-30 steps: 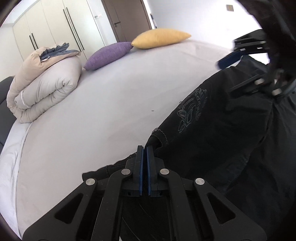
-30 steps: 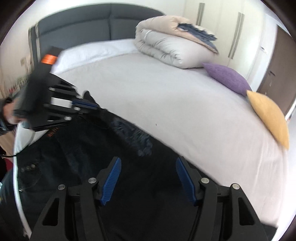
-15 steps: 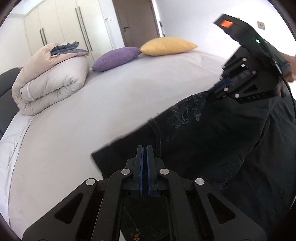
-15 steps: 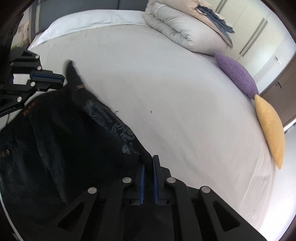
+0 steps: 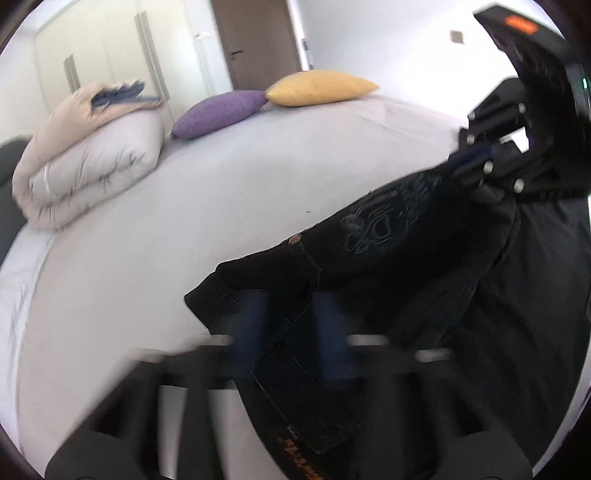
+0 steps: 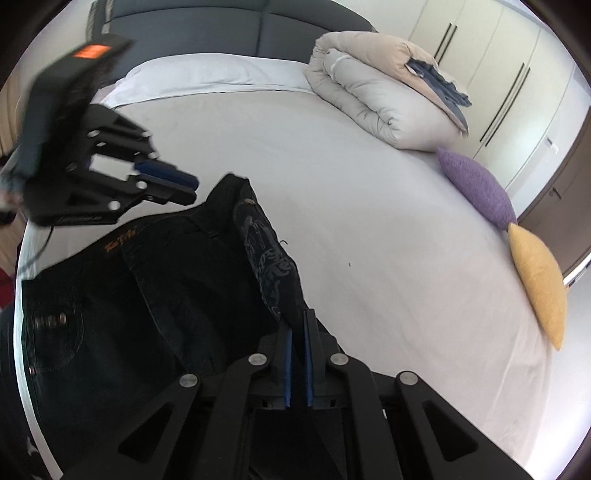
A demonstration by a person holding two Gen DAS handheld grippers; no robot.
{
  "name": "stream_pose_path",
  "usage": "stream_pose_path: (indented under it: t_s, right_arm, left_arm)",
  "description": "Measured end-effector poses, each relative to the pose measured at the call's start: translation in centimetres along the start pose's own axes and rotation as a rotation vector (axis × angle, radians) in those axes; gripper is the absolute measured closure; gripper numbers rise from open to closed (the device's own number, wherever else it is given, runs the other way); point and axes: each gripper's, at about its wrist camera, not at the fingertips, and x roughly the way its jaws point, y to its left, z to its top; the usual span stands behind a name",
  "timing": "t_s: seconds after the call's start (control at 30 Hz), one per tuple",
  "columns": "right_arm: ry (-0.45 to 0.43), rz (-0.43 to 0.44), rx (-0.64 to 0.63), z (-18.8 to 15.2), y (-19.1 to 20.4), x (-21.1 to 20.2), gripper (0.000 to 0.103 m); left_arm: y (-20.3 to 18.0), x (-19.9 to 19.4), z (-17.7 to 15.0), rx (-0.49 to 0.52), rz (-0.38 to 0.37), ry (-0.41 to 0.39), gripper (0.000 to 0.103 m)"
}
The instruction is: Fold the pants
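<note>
Dark denim pants point(image 6: 155, 295) with an embroidered pocket lie on the near side of the white bed point(image 6: 351, 177); they also show in the left wrist view point(image 5: 424, 280). My right gripper point(image 6: 297, 332) is shut on the pants' waistband edge by the pocket; it shows at the right in the left wrist view point(image 5: 465, 162). My left gripper point(image 5: 286, 325) is blurred, its blue pads apart over the waistband corner. It shows in the right wrist view point(image 6: 177, 184), just left of the pants' corner and apart from it.
A rolled beige duvet point(image 6: 384, 96) lies at the head of the bed. A purple cushion point(image 6: 476, 188) and a yellow cushion point(image 6: 539, 280) lie along the far edge. Behind are wardrobes point(image 5: 110, 59), a brown door point(image 5: 258, 40) and a dark headboard point(image 6: 240, 33).
My left gripper has opened and let go of the waistband corner, which now lies on the bed. My right gripper closed on the waistband half a second ago and still holds it.
</note>
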Motion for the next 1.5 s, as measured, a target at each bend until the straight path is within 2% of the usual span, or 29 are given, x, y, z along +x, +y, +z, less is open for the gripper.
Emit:
stream_pose_path:
  t_s: [0.03, 0.07, 0.13, 0.23, 0.33, 0.4, 0.53, 0.67, 0.7, 0.73, 0.77, 0.8, 0.93, 1.13, 1.2, 1.33, 1.5]
  right_arm:
    - [-0.004, 0.001, -0.001, -0.2, 0.0, -0.3, 0.097]
    - [-0.007, -0.002, 0.000, -0.5, 0.0, -0.6, 0.097]
    - [-0.017, 0.001, 0.008, -0.7, -0.1, -1.1, 0.097]
    - [-0.028, -0.004, -0.009, -0.8, -0.1, -1.5, 0.097]
    - [-0.033, -0.005, -0.035, -1.3, 0.5, -2.1, 0.097]
    - [-0.036, 0.000, -0.036, -1.8, 0.6, -2.6, 0.097]
    - [-0.050, 0.014, -0.050, -2.8, 0.8, -3.6, 0.097]
    - [-0.049, 0.008, -0.080, -3.6, 1.6, -4.4, 0.097]
    - [-0.047, 0.008, -0.084, -3.7, 1.8, -4.6, 0.097]
    - [-0.043, 0.004, -0.088, -3.7, 1.9, -4.5, 0.097]
    - [-0.039, 0.000, -0.091, -3.8, 2.0, -4.5, 0.097]
    - [-0.034, -0.005, -0.091, -3.9, 2.0, -4.5, 0.097]
    - [-0.040, -0.022, -0.084, -4.1, 2.3, -4.9, 0.097]
    - [-0.039, -0.057, -0.106, -4.6, 3.5, -5.7, 0.097]
    - [-0.038, -0.067, -0.133, -5.1, 4.7, -6.1, 0.097]
    - [0.008, -0.117, -0.281, -7.1, 9.0, -6.2, 0.097]
    - [0.089, -0.178, -0.498, -12.3, 15.3, -5.8, 0.098]
  left_arm:
    - [-0.4, 0.0, 0.1, 0.035, -0.008, -0.008, 0.000]
    - [-1.0, 0.0, 0.3, 0.093, -0.004, -0.025, 0.000]
    - [-1.9, 0.6, 0.9, 0.167, 0.022, 0.004, 0.000]
    - [-2.2, 1.2, 1.7, 0.233, 0.041, 0.026, 0.000]
    - [-2.9, 1.0, 2.1, 0.379, 0.136, -0.025, 0.000]
    - [-2.5, 1.2, 2.5, 0.416, 0.161, -0.011, 0.000]
    - [-0.7, 1.4, 3.2, 0.391, 0.074, 0.026, 0.000]
    - [-1.3, 2.5, 2.5, 0.492, 0.081, 0.084, 0.000]
    - [-1.6, 2.5, 2.3, 0.508, 0.069, 0.091, 0.002]
    - [-1.7, 2.4, 2.1, 0.509, 0.049, 0.095, 0.022]
    - [-1.6, 2.4, 1.9, 0.493, 0.035, 0.110, 0.046]
    - [-1.3, 2.7, 1.7, 0.463, 0.021, 0.137, 0.083]
    - [-1.4, 2.1, 0.0, 0.421, 0.013, 0.130, 0.093]
    - [-3.7, -2.5, -3.7, 0.352, 0.008, 0.045, 0.095]
    - [-5.3, -4.1, -5.6, 0.364, 0.006, 0.036, 0.095]
    - [-9.8, -6.2, -9.7, 0.433, -0.038, 0.058, 0.095]
    - [-13.7, -8.0, -14.5, 0.460, -0.123, 0.116, 0.095]
